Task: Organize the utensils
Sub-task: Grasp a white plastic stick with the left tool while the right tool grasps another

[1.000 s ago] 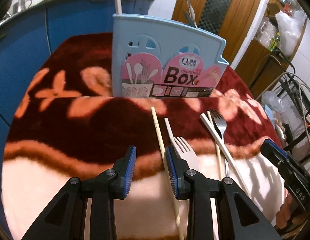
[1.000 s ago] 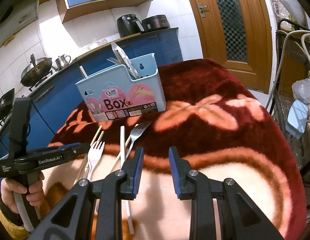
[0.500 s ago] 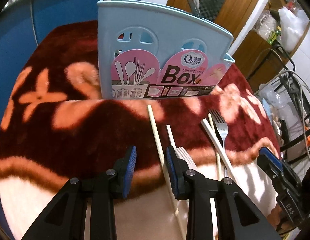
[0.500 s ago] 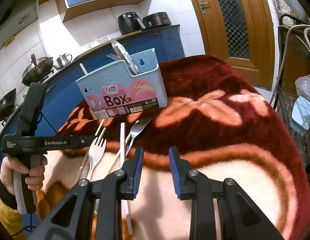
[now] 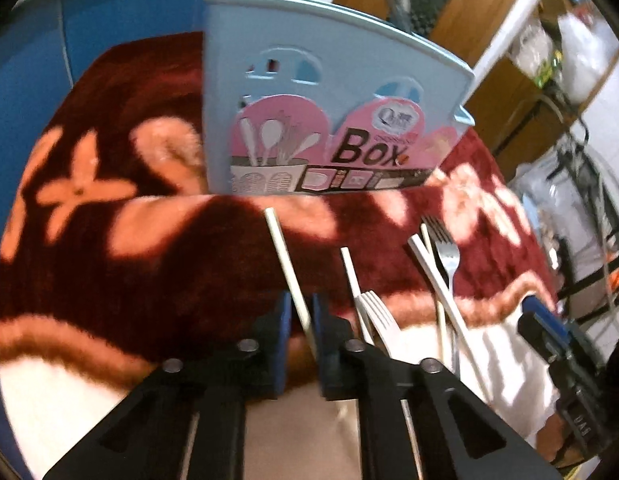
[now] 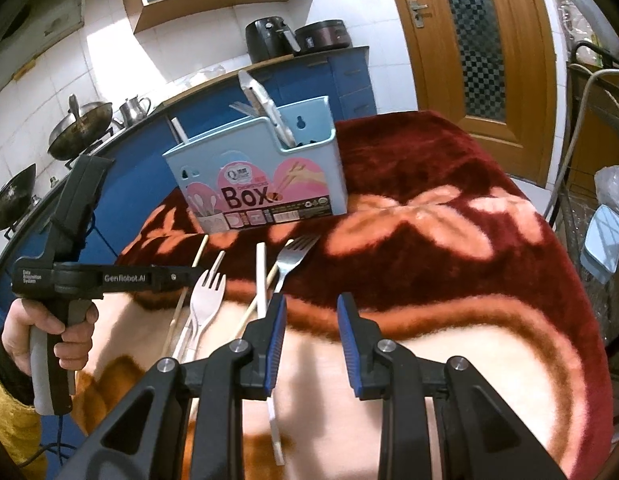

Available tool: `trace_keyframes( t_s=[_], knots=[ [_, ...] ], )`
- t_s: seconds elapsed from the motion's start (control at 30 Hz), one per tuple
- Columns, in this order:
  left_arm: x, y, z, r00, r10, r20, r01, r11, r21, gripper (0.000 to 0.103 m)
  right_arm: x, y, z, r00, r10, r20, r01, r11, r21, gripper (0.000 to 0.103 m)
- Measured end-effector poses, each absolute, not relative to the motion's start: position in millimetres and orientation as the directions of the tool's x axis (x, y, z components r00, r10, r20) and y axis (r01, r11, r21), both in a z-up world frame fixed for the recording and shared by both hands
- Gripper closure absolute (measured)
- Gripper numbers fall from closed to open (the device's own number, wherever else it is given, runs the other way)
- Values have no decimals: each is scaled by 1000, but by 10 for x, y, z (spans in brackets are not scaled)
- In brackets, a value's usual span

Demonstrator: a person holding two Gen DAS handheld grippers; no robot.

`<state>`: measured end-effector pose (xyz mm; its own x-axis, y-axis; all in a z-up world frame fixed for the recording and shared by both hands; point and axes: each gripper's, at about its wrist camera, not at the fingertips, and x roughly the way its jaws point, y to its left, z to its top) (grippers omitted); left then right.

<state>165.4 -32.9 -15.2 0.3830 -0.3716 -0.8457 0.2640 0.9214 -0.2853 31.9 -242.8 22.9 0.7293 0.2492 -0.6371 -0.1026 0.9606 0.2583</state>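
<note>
A light blue utensil box (image 5: 329, 92) (image 6: 253, 176) stands upright on the blanket with several utensils in it. In front of it lie a white plastic fork (image 5: 379, 316) (image 6: 205, 300), a metal fork (image 5: 445, 248) (image 6: 293, 256), a flat white chopstick (image 5: 433, 276) (image 6: 261, 276) and other thin sticks. My left gripper (image 5: 301, 312) (image 6: 185, 276) points steeply down, its jaws closing on a pale chopstick (image 5: 283, 248) (image 6: 197, 254), and the pads press it from both sides. My right gripper (image 6: 311, 312) hovers open over the blanket right of the utensils, with nothing between its fingers.
The red floral blanket (image 6: 449, 184) covers the whole table. A hand in a yellow sleeve (image 6: 49, 332) holds the left gripper's handle. A blue counter (image 6: 349, 76) with woks, a kettle and appliances runs behind. A wire rack (image 6: 589, 184) stands at the right edge.
My left gripper moved in toward the box and over the pale chopstick, then its jaws closed on the stick. The right gripper has stayed in place, equally open.
</note>
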Motion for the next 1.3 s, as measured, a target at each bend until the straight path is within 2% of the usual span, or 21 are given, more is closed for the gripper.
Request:
trace_keyframes(
  t_s=[0.07, 0.13, 0.3, 0.5, 0.6, 0.97, 1.03, 1.1, 1.3],
  knots=[
    [1647, -233, -172, 384, -405, -830, 234, 912, -338, 99, 342, -2374, 229, 720, 244, -650, -111, 965, 239, 74],
    [1609, -116, -179, 398, -442, -804, 208, 897, -390, 99, 356, -2332, 223, 713, 246, -657, -120, 965, 232, 74],
    [1460, 121, -99, 480, -454, -751, 189, 889, -416, 99, 444, -2208, 214, 686, 272, -675, -167, 962, 217, 74],
    [1332, 154, 54, 581, -411, -703, 221, 910, -350, 99, 614, -2056, 225, 652, 303, -695, -216, 953, 213, 75],
    [1277, 199, 92, 603, -417, -680, 233, 907, -350, 99, 725, -1963, 193, 622, 309, -720, -233, 950, 207, 81],
    [1147, 337, 157, 640, -423, -642, 252, 904, -344, 99, 988, -1771, 89, 541, 264, -799, -240, 958, 155, 84],
    [1130, 318, 173, 646, -422, -636, 258, 905, -339, 99, 1003, -1748, 77, 540, 248, -805, -241, 961, 134, 86],
    [1113, 305, 195, 652, -424, -628, 264, 904, -336, 99, 1008, -1725, 93, 547, 229, -805, -241, 964, 110, 93],
    [1065, 282, 296, 674, -437, -595, 284, 898, -338, 99, 962, -1828, 152, 556, 278, -783, -225, 958, 180, 95]
  ],
)
